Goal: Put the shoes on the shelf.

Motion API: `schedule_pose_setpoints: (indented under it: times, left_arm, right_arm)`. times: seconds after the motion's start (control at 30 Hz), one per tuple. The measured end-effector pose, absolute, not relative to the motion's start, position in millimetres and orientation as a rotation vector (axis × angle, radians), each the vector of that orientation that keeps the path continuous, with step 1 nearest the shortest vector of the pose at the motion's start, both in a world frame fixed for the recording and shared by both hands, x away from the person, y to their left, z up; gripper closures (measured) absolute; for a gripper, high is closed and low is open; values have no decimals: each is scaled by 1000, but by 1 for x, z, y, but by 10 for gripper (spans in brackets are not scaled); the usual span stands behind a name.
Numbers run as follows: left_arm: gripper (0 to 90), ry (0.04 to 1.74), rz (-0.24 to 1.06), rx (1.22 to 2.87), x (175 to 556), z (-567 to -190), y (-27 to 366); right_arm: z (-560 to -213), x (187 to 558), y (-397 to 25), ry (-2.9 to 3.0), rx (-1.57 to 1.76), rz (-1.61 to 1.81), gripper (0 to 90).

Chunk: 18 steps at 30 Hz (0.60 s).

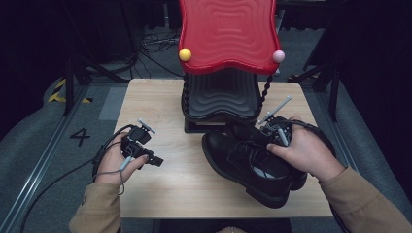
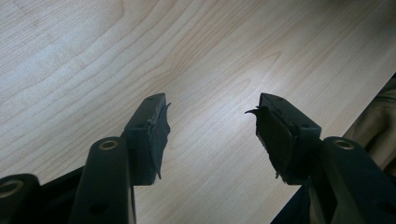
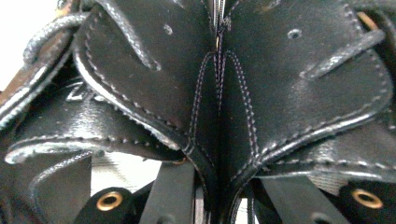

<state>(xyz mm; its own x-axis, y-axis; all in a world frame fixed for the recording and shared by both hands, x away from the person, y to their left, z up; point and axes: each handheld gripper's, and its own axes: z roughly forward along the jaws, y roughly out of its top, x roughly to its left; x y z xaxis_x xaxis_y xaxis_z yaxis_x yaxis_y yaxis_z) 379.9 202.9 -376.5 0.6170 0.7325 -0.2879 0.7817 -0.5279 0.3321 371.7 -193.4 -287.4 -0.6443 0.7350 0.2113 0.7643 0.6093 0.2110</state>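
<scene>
On the right half of the desk, in front of the person, stands a pair of black leather shoes, side by side and touching, toes pointing to the left and toward the far side. The right tongs are down among them, held by the right hand. In the right gripper view the inner sides of the two shoes are pressed flat against each other, and the black jaws run up on either side of that doubled leather, pinching it between them. Laces and eyelets show at the edges of that view.

Just behind the shoes, at the far middle of the desk, stands a small rack with a wavy black shelf below and a wavy red shelf above, joined by twisted black posts. A yellow ball and a pink ball cap the red shelf's front corners.

Well apart from the shoes, at the left side of the desk, the left hand holds the left tongs low over bare wood. In the left gripper view those tongs are spread wide with nothing between them, their pads worn and frayed.
</scene>
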Motion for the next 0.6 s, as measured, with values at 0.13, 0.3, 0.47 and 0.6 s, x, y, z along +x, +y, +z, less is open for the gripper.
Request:
schedule_pose_setpoints:
  times: [0.13, 0.3, 0.47, 0.6]
  left_arm:
    - [443, 1203, -159, 2413, 380, -376, 204]
    - [442, 1205, -161, 2410, 381, -378, 204]
    - [442, 1203, -161, 2417, 382, -378, 203]
    - [443, 1201, -159, 2421, 382, -379, 202]
  right_arm:
    - [-263, 367, -195, -2743, -1255, -451, 817]
    - [-232, 364, -197, -2770, -1263, -474, 817]
    - [-210, 361, -199, -2787, -1281, -515, 817]
    - [-195, 359, -199, -2791, -1283, -549, 818]
